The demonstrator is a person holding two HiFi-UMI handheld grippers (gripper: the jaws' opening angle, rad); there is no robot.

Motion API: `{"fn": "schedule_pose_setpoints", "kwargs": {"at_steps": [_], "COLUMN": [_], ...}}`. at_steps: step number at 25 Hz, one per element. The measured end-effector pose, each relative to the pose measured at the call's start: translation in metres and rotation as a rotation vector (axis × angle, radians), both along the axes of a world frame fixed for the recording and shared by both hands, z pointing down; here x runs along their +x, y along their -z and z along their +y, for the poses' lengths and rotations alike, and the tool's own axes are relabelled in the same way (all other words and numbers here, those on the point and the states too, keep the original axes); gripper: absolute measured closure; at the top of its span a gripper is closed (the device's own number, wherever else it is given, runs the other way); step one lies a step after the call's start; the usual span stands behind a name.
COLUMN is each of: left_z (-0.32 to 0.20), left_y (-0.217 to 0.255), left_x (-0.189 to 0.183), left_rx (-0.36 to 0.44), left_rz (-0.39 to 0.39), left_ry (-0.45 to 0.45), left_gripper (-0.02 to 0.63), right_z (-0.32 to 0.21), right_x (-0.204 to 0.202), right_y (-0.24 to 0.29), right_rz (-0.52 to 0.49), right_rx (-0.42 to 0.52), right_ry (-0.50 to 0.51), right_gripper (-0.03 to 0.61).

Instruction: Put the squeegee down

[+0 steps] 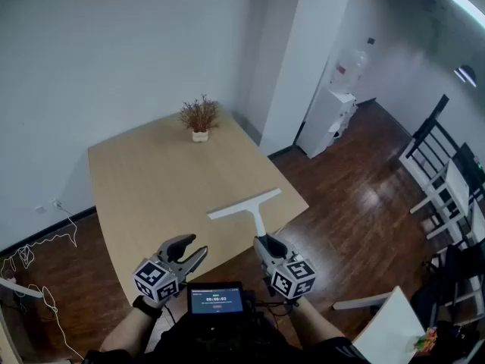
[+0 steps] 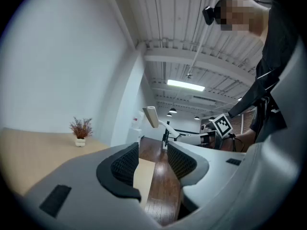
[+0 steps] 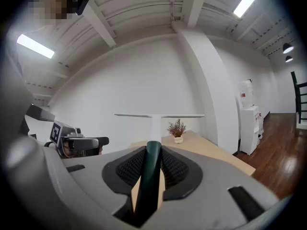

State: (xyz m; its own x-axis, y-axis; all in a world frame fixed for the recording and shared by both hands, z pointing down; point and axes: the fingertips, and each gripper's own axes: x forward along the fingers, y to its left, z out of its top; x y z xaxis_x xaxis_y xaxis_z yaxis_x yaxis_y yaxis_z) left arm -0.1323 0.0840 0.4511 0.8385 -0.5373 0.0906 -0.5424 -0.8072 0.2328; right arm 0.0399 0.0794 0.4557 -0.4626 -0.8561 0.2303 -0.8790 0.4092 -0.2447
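Note:
A white squeegee [image 1: 248, 205] with a dark green handle [image 3: 150, 171] is held up over the near right corner of the light wooden table [image 1: 151, 180]. My right gripper [image 1: 267, 246] is shut on that handle, and the squeegee's blade [image 3: 159, 115] stretches level across the right gripper view. My left gripper [image 1: 191, 249] hangs open at the table's near edge with nothing between its jaws. The squeegee [image 2: 152, 117] also shows in the left gripper view, to the right past the left gripper [image 2: 152, 160].
A small potted dried plant [image 1: 199, 117] stands at the table's far edge. A white water dispenser [image 1: 327, 120] is beyond the table to the right. Black chairs [image 1: 436, 146] and a white chair [image 1: 386, 321] stand on the dark wood floor at the right. Cables [image 1: 34, 256] lie at the left.

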Motion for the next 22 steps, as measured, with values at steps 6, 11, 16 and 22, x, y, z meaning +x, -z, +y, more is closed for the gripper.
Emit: {"fn": "schedule_pose_setpoints", "kwargs": {"at_steps": [6, 11, 16, 22], "left_z": [-0.008, -0.018, -0.034, -0.079], "left_y": [0.001, 0.002, 0.000, -0.015], "left_x": [-0.014, -0.016, -0.008, 0.014], "left_rx": [0.022, 0.023, 0.016, -0.008], "left_rz": [-0.005, -0.004, -0.016, -0.032], "left_ry": [-0.020, -0.037, -0.044, -0.017], "left_gripper": [0.420, 0.420, 0.420, 0.420], "right_z": [-0.012, -0.033, -0.065, -0.130], "right_x": [-0.005, 0.006, 0.025, 0.055], "right_y": [0.008, 0.013, 0.009, -0.022], "right_rz": [-0.008, 0.024, 0.060, 0.144], "right_rx": [0.025, 0.025, 0.020, -0.013], "right_ry": [-0.032, -0.055, -0.063, -0.043], "right_gripper": [0.466, 0.466, 0.466, 0.465]}}
